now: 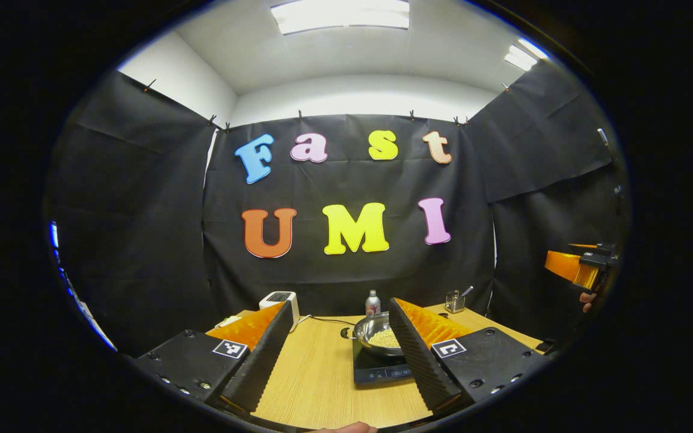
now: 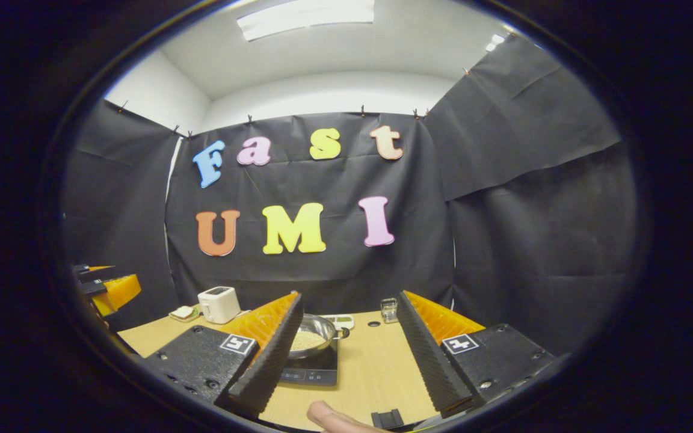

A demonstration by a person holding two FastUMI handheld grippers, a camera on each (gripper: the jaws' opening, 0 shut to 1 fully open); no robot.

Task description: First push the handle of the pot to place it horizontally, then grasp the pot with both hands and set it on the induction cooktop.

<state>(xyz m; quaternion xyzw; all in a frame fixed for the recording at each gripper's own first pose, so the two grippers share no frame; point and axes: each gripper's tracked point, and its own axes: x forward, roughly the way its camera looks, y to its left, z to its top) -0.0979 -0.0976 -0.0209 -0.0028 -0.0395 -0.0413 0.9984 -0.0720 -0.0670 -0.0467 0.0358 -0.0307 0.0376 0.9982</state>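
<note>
both claws gape; pot sits on induction cooktop.

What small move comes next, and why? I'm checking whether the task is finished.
Probably none beyond keeping both grippers back: the pot already sits on the cooktop, and the left gripper and right gripper are open, raised and holding nothing. The handle's direction can't be made out, so that step goes unconfirmed.

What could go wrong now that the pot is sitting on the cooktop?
The pot holds loose grains and looks set toward the back of the induction cooktop; a knock could tip or spill it. The left claw and right claw are both open nearby, so a careless sweep might catch the pot rim or the bottle behind.
</note>
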